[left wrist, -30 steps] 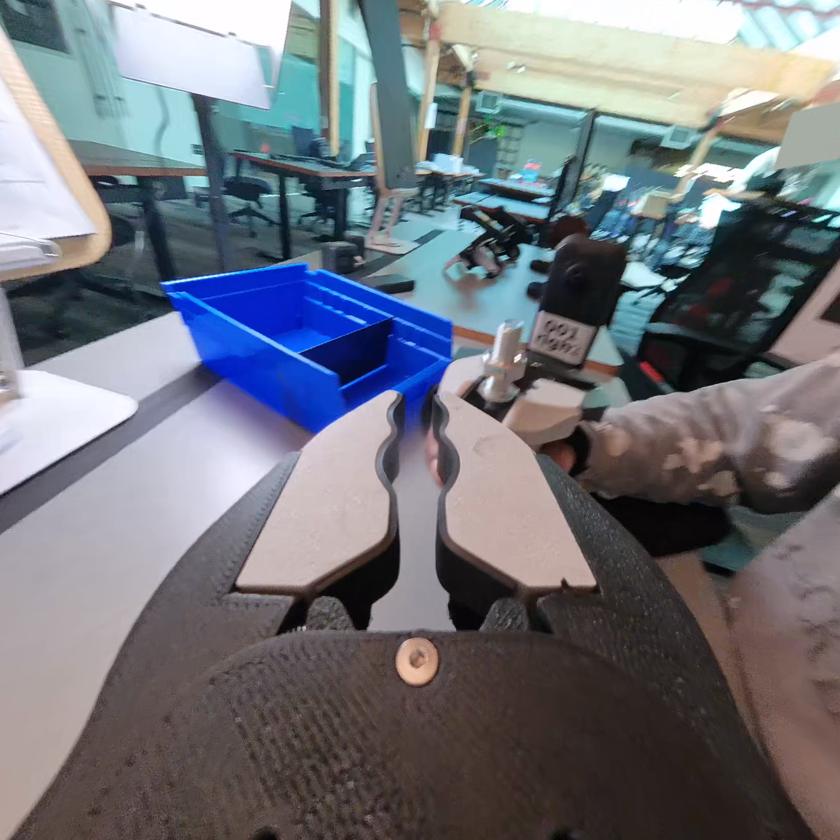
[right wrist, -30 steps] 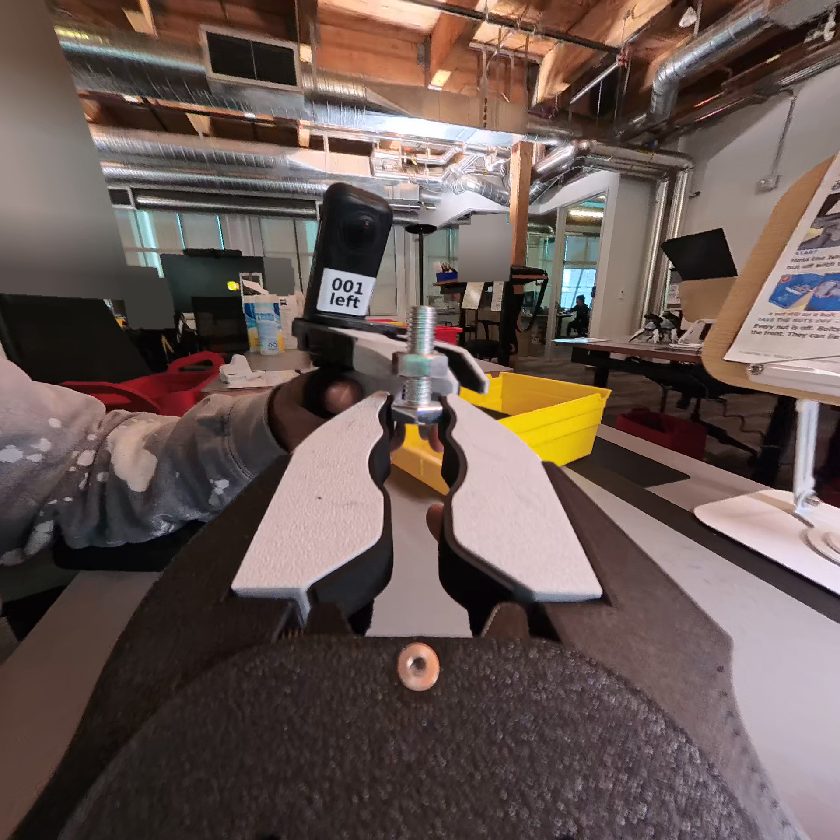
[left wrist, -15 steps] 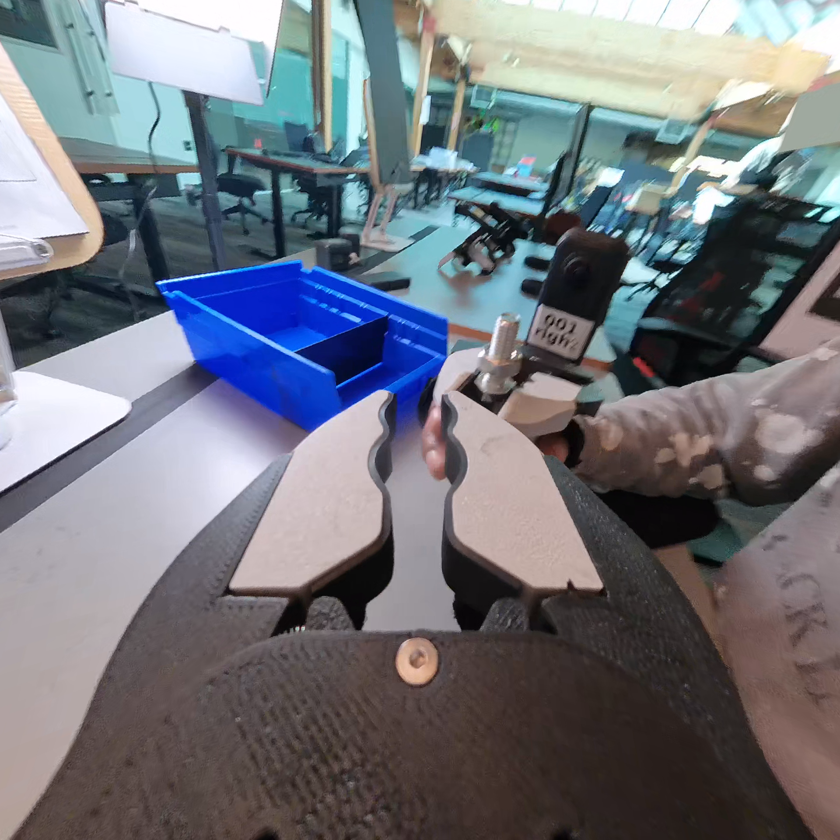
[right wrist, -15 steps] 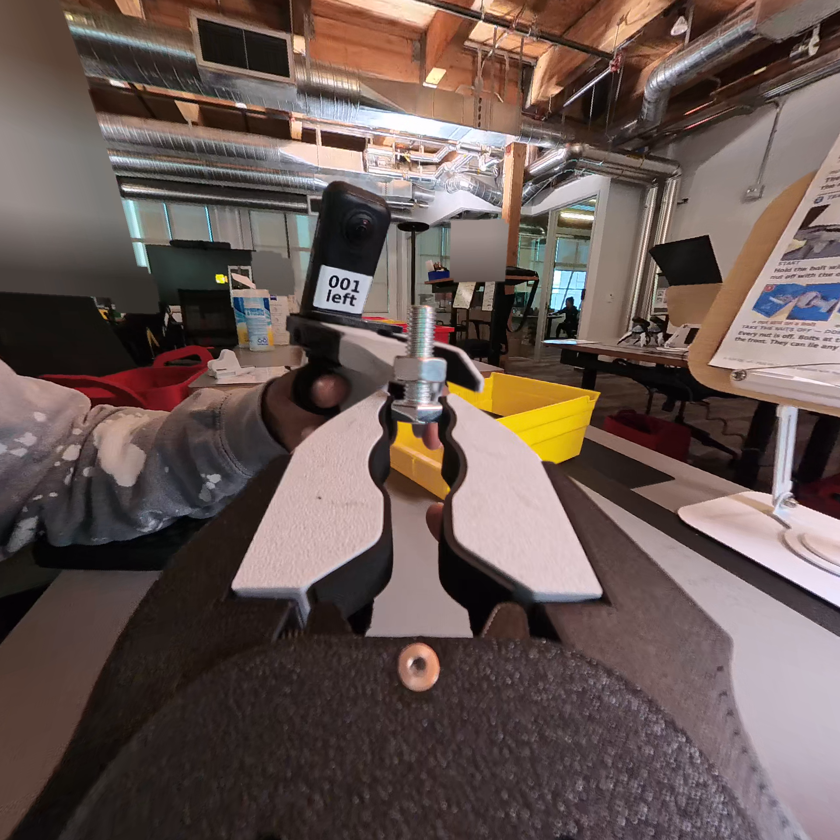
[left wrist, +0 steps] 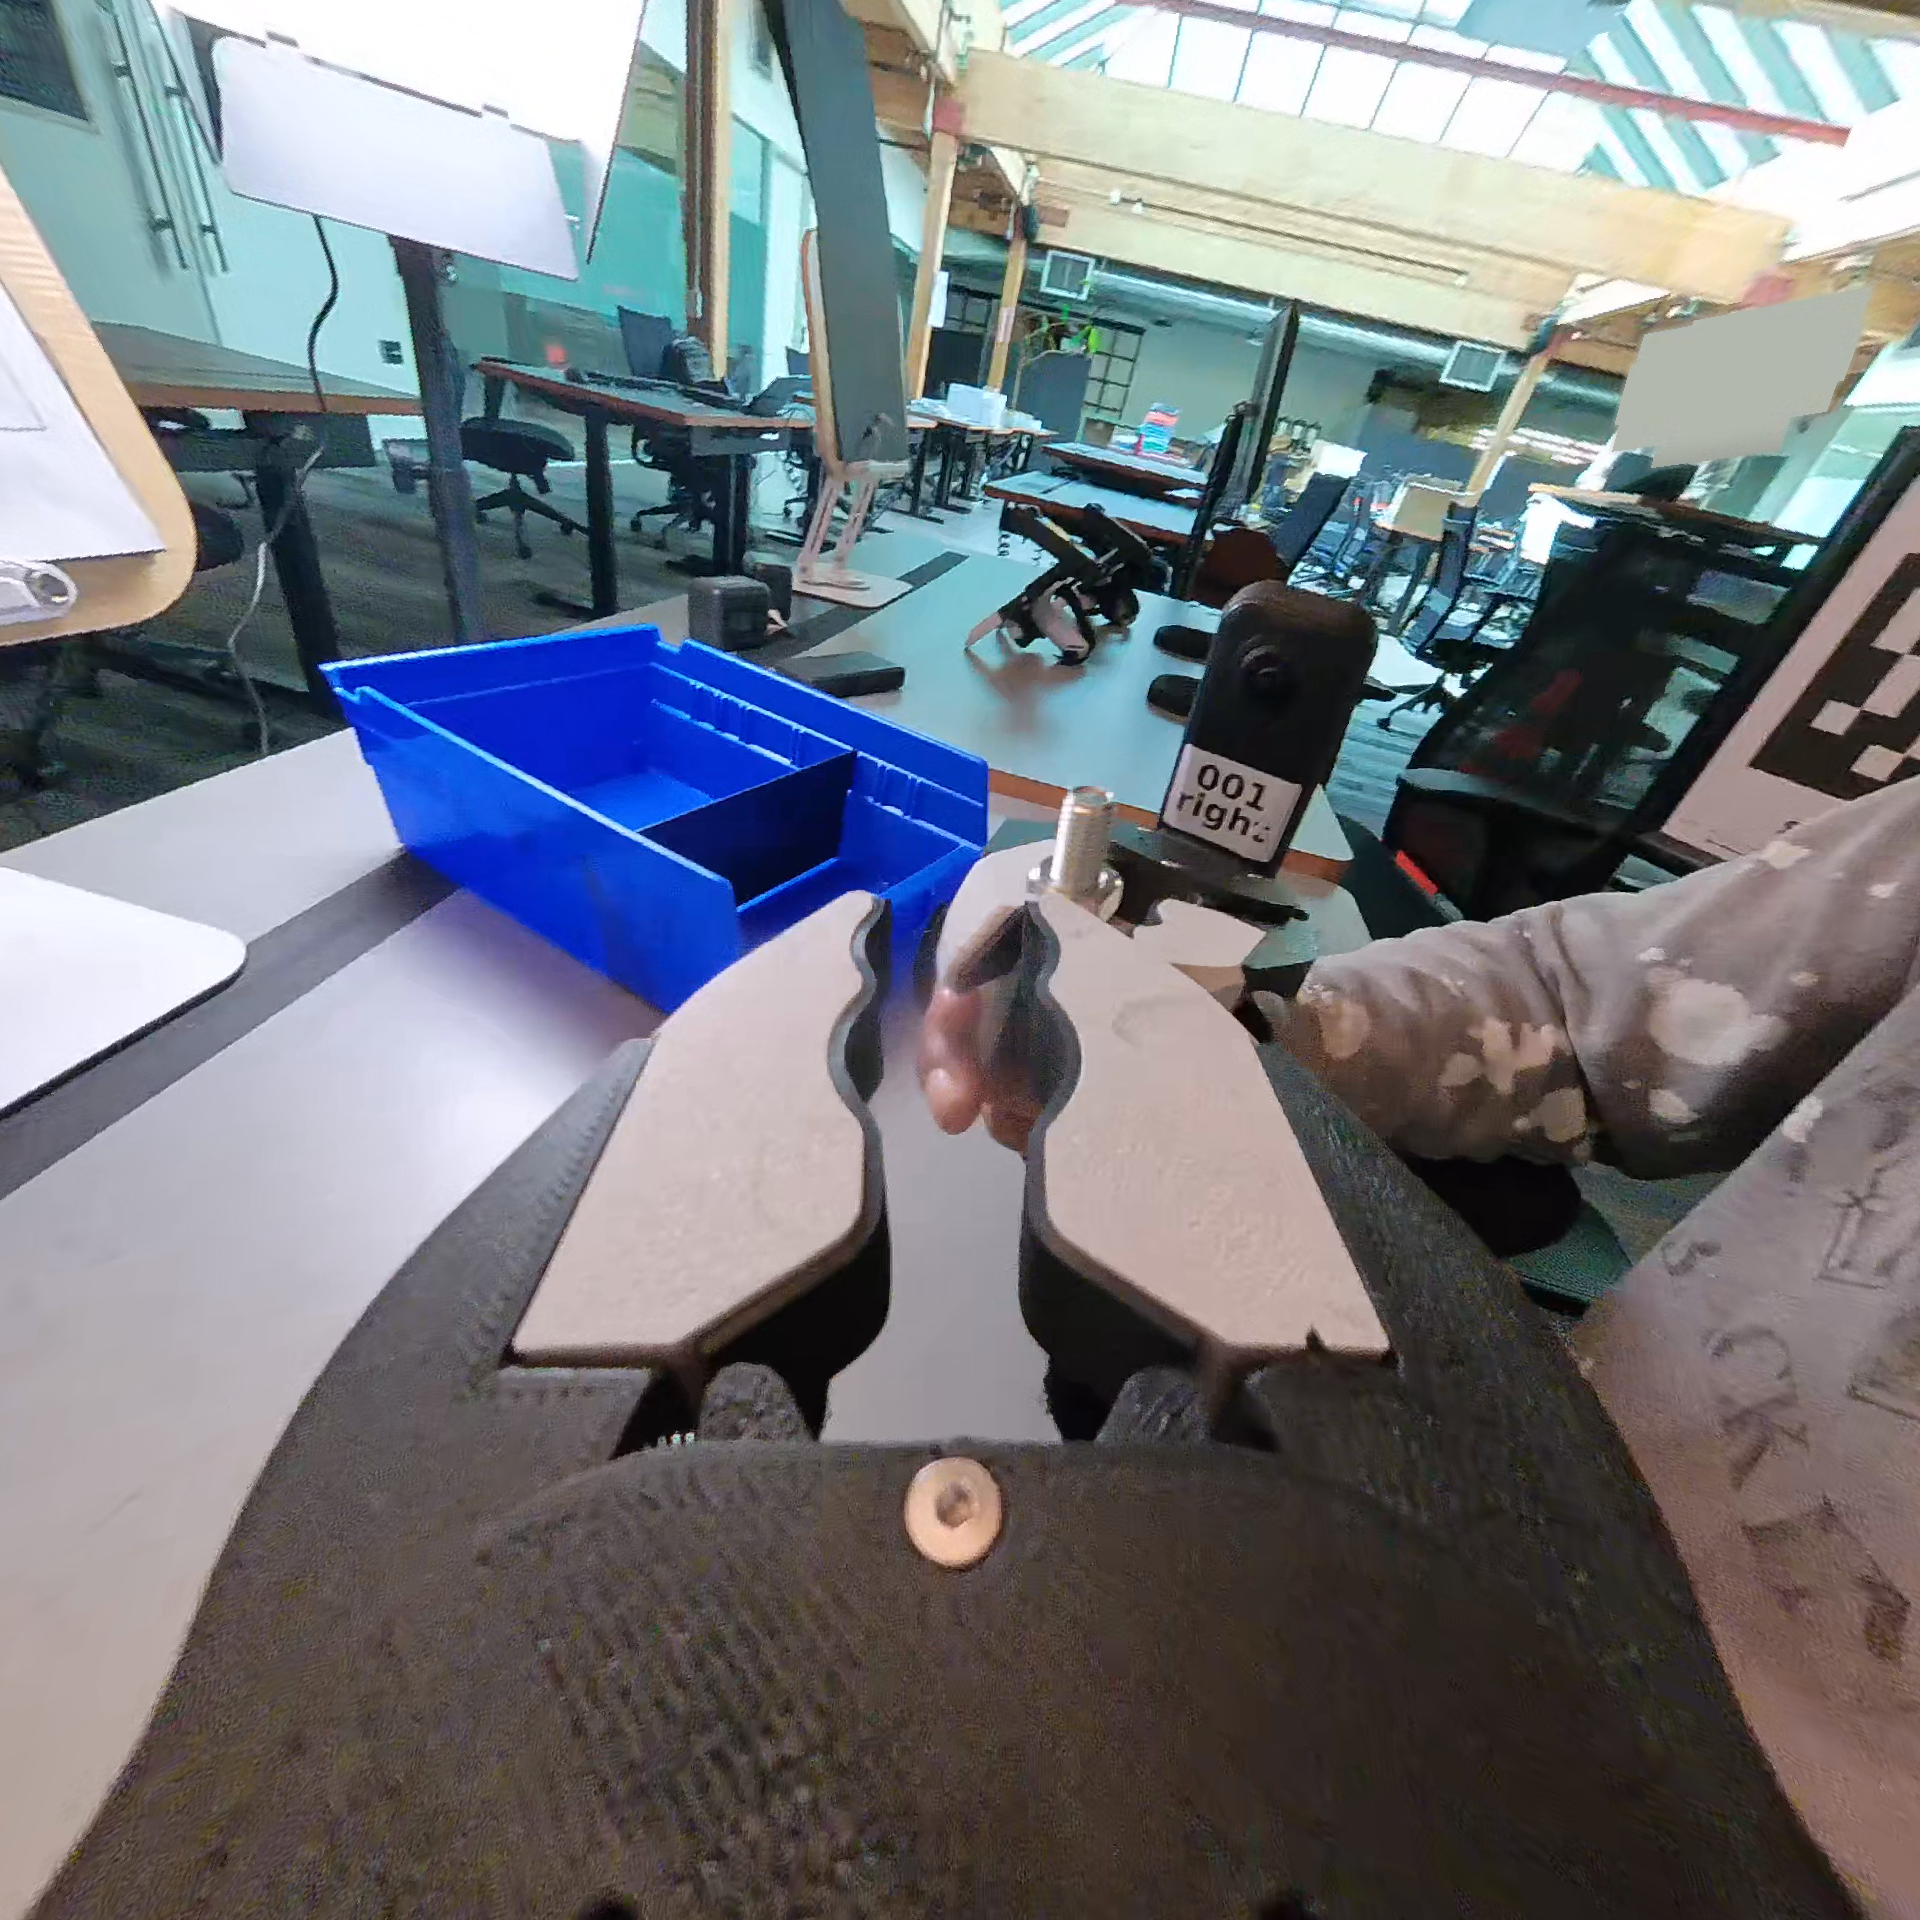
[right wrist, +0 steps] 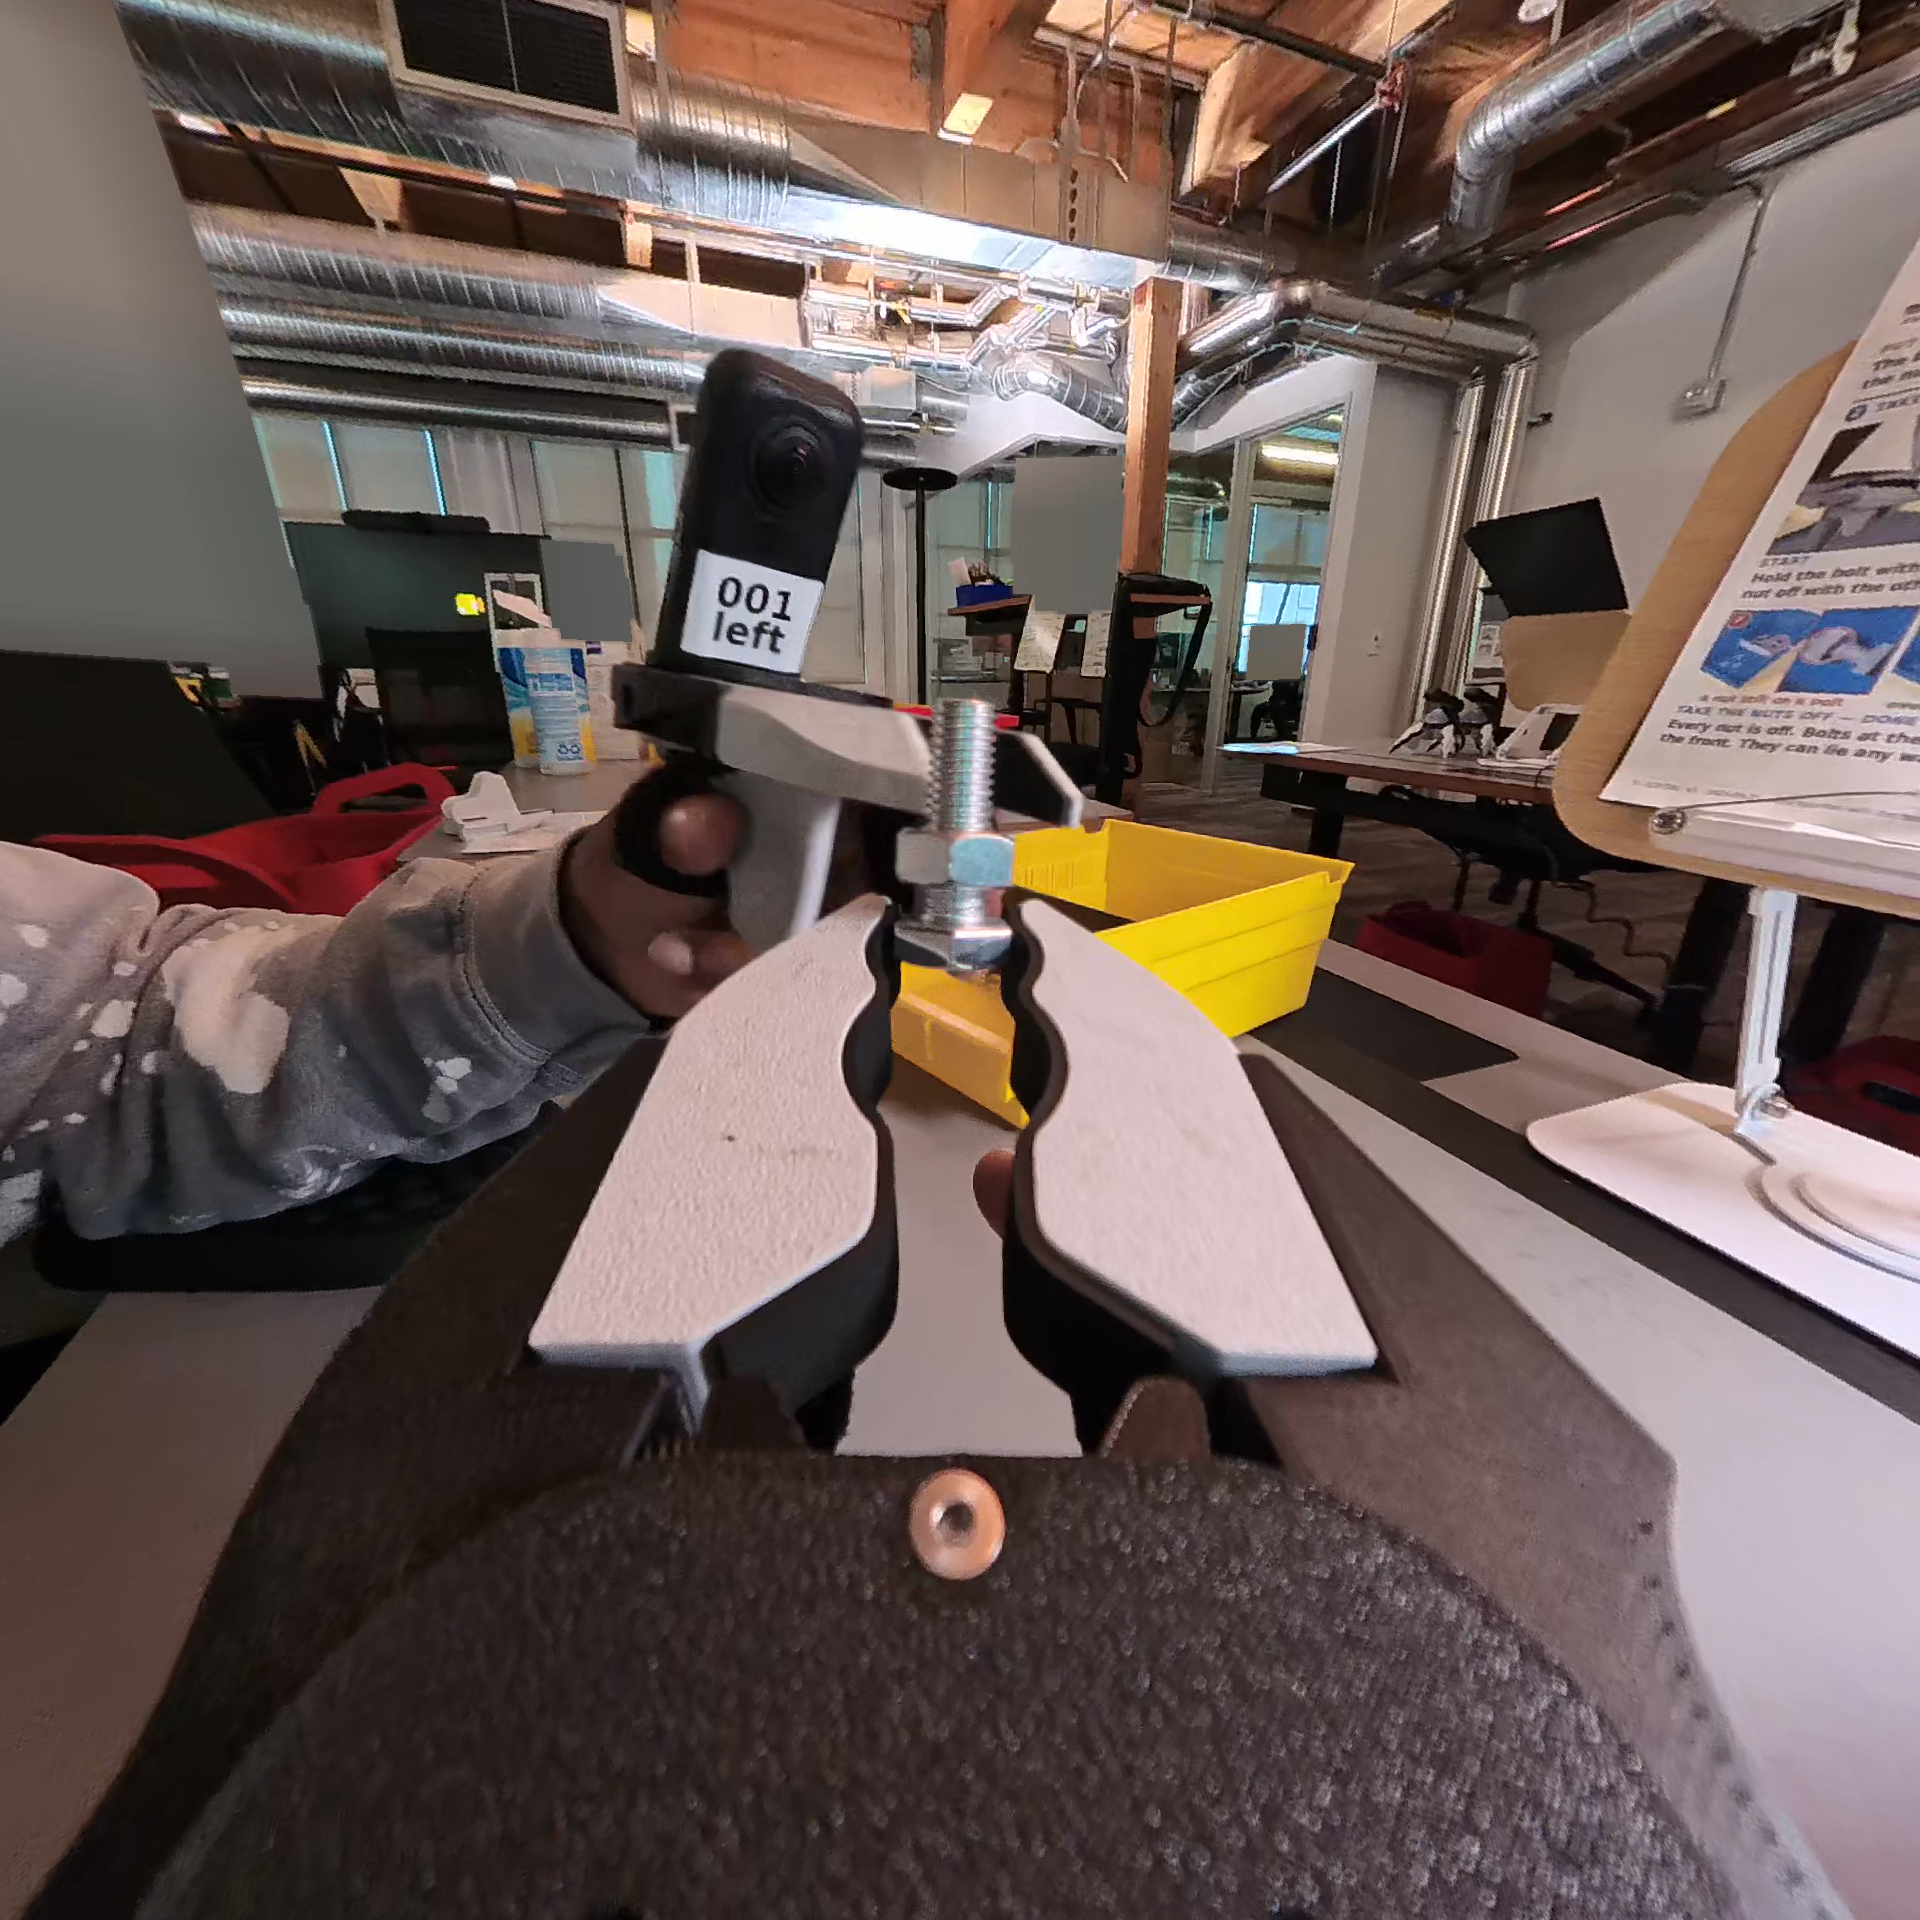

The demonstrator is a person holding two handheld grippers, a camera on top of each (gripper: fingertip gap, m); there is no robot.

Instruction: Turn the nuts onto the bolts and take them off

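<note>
A silver bolt (right wrist: 961, 769) stands upright with a hex nut (right wrist: 956, 857) low on its thread. My right gripper (right wrist: 951, 925) is shut on the bolt's head. My left gripper (left wrist: 956, 914) is slightly open and empty. Its tips are just short of the bolt (left wrist: 1075, 842), which stands beside its right finger. In the right wrist view the left gripper's fingers (right wrist: 821, 748) sit behind the thread, above the nut. The right gripper's fingers (left wrist: 1184, 935) show past the left one's tips.
A blue bin (left wrist: 540, 790) with a divider stands on the grey table, left of the grippers. A yellow bin (right wrist: 1195, 904) stands behind the bolt. An instruction board on a white stand (right wrist: 1714, 1164) is at the table's right. A person's sleeves reach in from the sides. My left and right fingertips are right by each other.
My left gripper's jaws have opened a little wider. Its fingers have shifted from the nut's level to above it. The right gripper still holds the bolt upright.
</note>
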